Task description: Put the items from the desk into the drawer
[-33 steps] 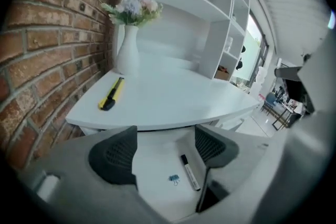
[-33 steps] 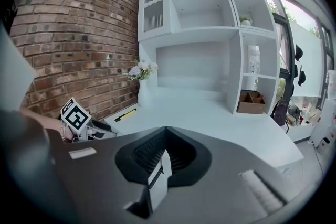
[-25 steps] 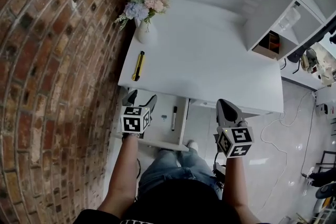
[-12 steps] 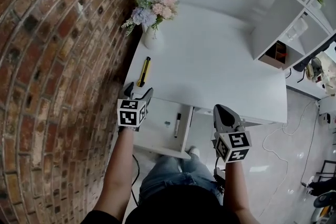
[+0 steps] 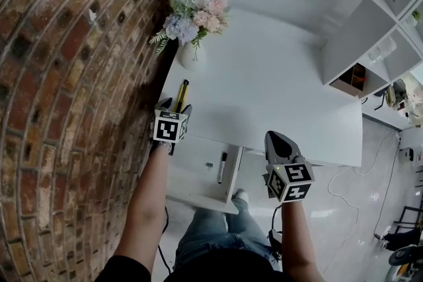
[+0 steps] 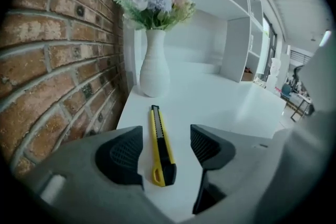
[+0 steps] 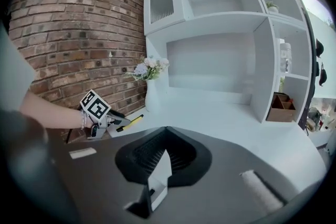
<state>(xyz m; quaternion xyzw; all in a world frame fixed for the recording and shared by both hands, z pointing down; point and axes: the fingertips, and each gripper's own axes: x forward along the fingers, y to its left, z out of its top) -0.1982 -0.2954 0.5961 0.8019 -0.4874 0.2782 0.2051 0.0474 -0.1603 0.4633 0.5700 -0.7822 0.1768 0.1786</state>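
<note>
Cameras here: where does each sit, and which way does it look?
Head view: on the person's head, looking down at the desk; both forearms show.
Left gripper view: on the left gripper, facing the vase; its jaws have just been closing, knife between them.
Right gripper view: on the right gripper, facing the shelves; its shut jaws show.
Shared: all three show knife and vase.
</note>
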